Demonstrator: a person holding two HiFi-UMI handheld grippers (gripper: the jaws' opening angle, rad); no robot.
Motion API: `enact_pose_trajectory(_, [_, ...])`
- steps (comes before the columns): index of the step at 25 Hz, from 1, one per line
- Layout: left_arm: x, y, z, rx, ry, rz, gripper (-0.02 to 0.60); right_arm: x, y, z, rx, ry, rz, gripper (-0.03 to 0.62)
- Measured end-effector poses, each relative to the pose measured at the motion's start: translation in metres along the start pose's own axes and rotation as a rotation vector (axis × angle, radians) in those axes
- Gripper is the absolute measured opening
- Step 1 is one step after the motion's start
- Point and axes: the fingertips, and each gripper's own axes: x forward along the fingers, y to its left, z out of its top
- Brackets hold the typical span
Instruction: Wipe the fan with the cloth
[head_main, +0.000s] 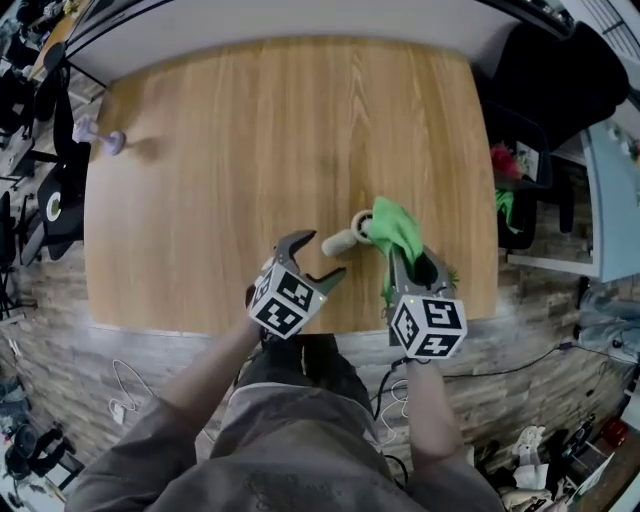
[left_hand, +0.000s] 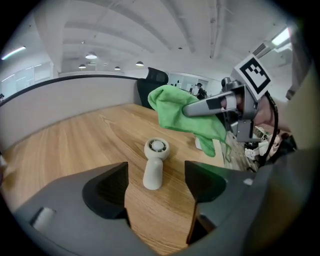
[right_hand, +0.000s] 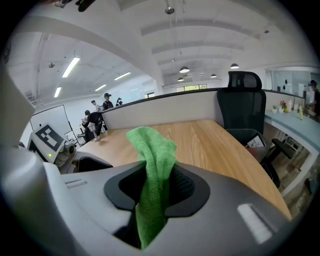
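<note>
A small beige hand-held fan (head_main: 345, 238) (left_hand: 154, 162) lies flat on the wooden table (head_main: 250, 150) near its front edge, its round head pointing away from me. My left gripper (head_main: 318, 258) (left_hand: 156, 175) hovers just in front of the fan's handle, jaws wide open and nothing between them. My right gripper (head_main: 408, 255) (right_hand: 156, 187) is shut on a green cloth (head_main: 397, 232) (right_hand: 155, 165) (left_hand: 187, 114), which bunches above the jaws and hangs beside the fan's head on its right. Whether the cloth touches the fan I cannot tell.
A small pale purple object (head_main: 100, 137) stands at the table's far left. A black office chair (head_main: 540, 80) (right_hand: 245, 100) sits off the right edge. The table's front edge (head_main: 300, 325) runs just under both grippers. Several people stand far behind the table.
</note>
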Motion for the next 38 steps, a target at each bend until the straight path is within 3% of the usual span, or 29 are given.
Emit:
enact_pose_trajectory(2, [0.014, 0.002, -0.012, -0.009, 0.021, -0.004, 0.322, 0.01, -0.007, -0.008, 0.016, 0.009, -0.032, 0.101])
enact_pose_trajectory(9, [0.052, 0.007, -0.04, -0.002, 0.084, -0.017, 0.291, 0.041, -0.028, -0.038, 0.063, 0.053, -0.107, 0.102])
enact_pose_trajectory(11, [0.059, 0.008, -0.045, 0.006, 0.089, -0.007, 0.253, 0.048, -0.034, -0.044, 0.072, 0.065, -0.119, 0.103])
enact_pose_trajectory(17, [0.063, 0.014, -0.05, 0.021, 0.079, 0.008, 0.189, 0.069, -0.028, -0.057, 0.053, 0.111, -0.091, 0.103])
enact_pose_trajectory(21, [0.063, 0.014, -0.049, 0.023, 0.057, 0.004, 0.187, 0.077, -0.011, -0.056, -0.023, 0.116, -0.067, 0.103])
enact_pose_trajectory(28, [0.063, 0.013, -0.049, 0.033, 0.053, 0.009, 0.184, 0.087, 0.048, -0.064, -0.14, 0.161, 0.1, 0.103])
enact_pose_trajectory(33, [0.064, 0.014, -0.05, 0.039, 0.052, 0.01, 0.184, 0.089, 0.092, -0.085, -0.143, 0.262, 0.327, 0.102])
enact_pose_trajectory(38, [0.064, 0.013, -0.05, 0.039, 0.049, 0.006, 0.184, 0.078, 0.075, -0.082, -0.16, 0.285, 0.316, 0.103])
